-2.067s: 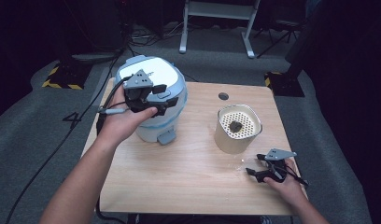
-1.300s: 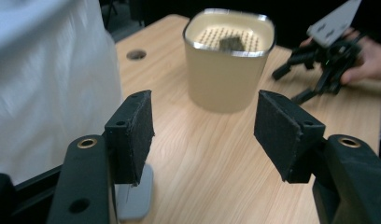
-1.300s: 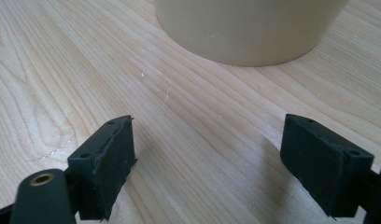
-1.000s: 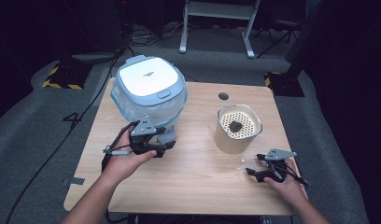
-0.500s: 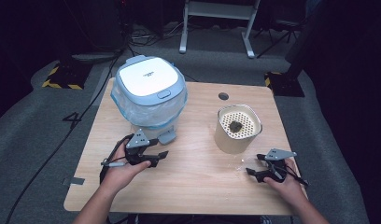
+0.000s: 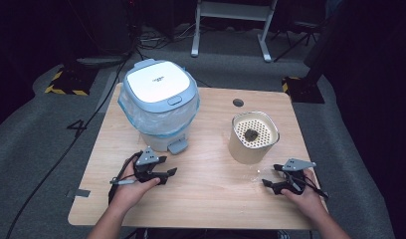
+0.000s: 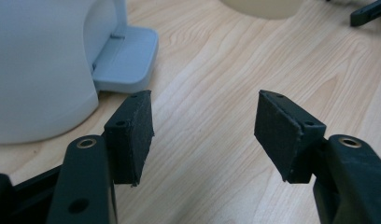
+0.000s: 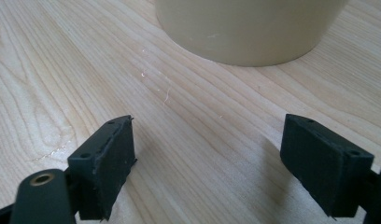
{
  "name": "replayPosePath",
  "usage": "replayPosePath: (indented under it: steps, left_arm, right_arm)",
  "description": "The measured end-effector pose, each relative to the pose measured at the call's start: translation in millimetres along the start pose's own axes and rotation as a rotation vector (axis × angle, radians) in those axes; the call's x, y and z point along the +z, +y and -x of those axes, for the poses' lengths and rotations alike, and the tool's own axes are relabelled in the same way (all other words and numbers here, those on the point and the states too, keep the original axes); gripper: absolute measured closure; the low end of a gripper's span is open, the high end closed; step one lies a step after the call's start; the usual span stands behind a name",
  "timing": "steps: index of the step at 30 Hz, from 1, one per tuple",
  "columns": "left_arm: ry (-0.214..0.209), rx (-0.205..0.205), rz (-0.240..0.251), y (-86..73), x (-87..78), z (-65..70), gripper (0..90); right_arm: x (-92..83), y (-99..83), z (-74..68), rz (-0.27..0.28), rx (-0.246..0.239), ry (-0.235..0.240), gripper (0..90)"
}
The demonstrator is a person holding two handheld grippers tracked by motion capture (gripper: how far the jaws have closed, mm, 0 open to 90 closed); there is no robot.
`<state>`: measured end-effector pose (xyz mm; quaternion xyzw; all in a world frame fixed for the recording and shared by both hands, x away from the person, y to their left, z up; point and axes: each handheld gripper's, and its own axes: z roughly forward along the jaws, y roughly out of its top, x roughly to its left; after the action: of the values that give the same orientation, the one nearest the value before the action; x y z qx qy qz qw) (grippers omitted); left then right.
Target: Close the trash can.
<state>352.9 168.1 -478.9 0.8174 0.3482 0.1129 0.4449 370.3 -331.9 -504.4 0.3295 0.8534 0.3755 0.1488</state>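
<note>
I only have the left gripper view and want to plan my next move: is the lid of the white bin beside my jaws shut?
Observer: Yes. In the high view the lid lies flat on the bin.
Operator: Is anything in the beige cup ahead?
Observer: A small dark lump sits on a perforated insert at its top.
Operator: Is the right hand-held gripper holding something?
Observer: No. Its jaws stand open over bare table, with nothing between them.
</note>
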Motion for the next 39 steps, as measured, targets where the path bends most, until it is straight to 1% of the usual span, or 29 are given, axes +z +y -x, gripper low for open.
replayPosePath:
  steps: [3, 6, 7, 10, 11, 13, 15, 19, 20, 21, 24, 25, 26, 27, 28, 32, 37, 39]
  left_arm:
    - [0.009, 0.004, -0.024, -3.7, 3.7, 0.8, 37.1]
    - [0.016, 0.000, -0.046, -7.2, 5.5, 1.2, 36.8]
    - [0.021, 0.002, -0.047, -8.6, 6.2, 1.0, 36.7]
    - [0.021, -0.008, -0.064, -12.4, 7.0, 0.5, 36.1]
    - [0.025, -0.007, -0.079, -13.7, 7.5, 0.3, 36.0]
    - [0.032, 0.001, -0.087, -15.0, 8.7, 0.3, 35.5]
    - [0.037, 0.006, -0.110, -16.5, 10.2, 0.4, 34.7]
    - [0.056, 0.034, -0.145, -18.2, 13.0, 1.2, 32.9]
    - [0.054, 0.031, -0.153, -18.9, 13.8, 1.7, 32.7]
    - [0.059, 0.039, -0.152, -19.4, 14.5, 1.8, 32.4]
    - [0.068, 0.042, -0.155, -19.4, 14.9, 1.9, 29.7]
    - [0.088, 0.046, -0.162, -19.8, 15.6, 2.2, 27.5]
    - [0.095, 0.058, -0.173, -19.7, 15.8, 2.2, 22.7]
    - [0.108, 0.048, -0.178, -19.7, 16.1, 2.4, 19.7]
    - [0.110, 0.042, -0.179, -19.6, 16.5, 2.2, 17.5]
    - [0.106, 0.043, -0.184, -19.6, 17.0, 2.5, 14.9]
    - [0.104, 0.042, -0.184, -19.5, 16.9, 2.2, 14.9]
    - [0.097, 0.051, -0.184, -19.7, 16.4, 1.0, 14.9]
  right_arm:
    - [0.0, 0.0, 0.0, 0.000, 0.000, 0.000, 17.6]
    - [0.0, 0.0, 0.0, 0.000, 0.000, 0.000, 17.6]
    - [0.0, 0.0, 0.0, 0.000, 0.000, 0.000, 17.6]
    - [0.0, 0.0, 0.0, 0.000, 0.000, 0.000, 17.6]
    - [0.0, 0.0, 0.0, 0.000, 0.000, 0.000, 17.6]
    - [0.0, 0.0, 0.0, 0.000, 0.000, 0.000, 17.6]
    - [0.0, 0.0, 0.0, 0.000, 0.000, 0.000, 17.6]
    - [0.0, 0.0, 0.0, 0.000, 0.000, 0.000, 17.6]
    - [0.0, 0.0, 0.0, 0.000, 0.000, 0.000, 17.6]
    - [0.0, 0.0, 0.0, 0.000, 0.000, 0.000, 17.6]
    - [0.0, 0.0, 0.0, 0.000, 0.000, 0.000, 17.6]
    - [0.0, 0.0, 0.0, 0.000, 0.000, 0.000, 17.6]
    - [0.0, 0.0, 0.0, 0.000, 0.000, 0.000, 17.6]
    - [0.0, 0.0, 0.0, 0.000, 0.000, 0.000, 17.6]
    - [0.0, 0.0, 0.0, 0.000, 0.000, 0.000, 17.6]
    - [0.0, 0.0, 0.0, 0.000, 0.000, 0.000, 17.6]
    - [0.0, 0.0, 0.0, 0.000, 0.000, 0.000, 17.6]
    - [0.0, 0.0, 0.0, 0.000, 0.000, 0.000, 17.6]
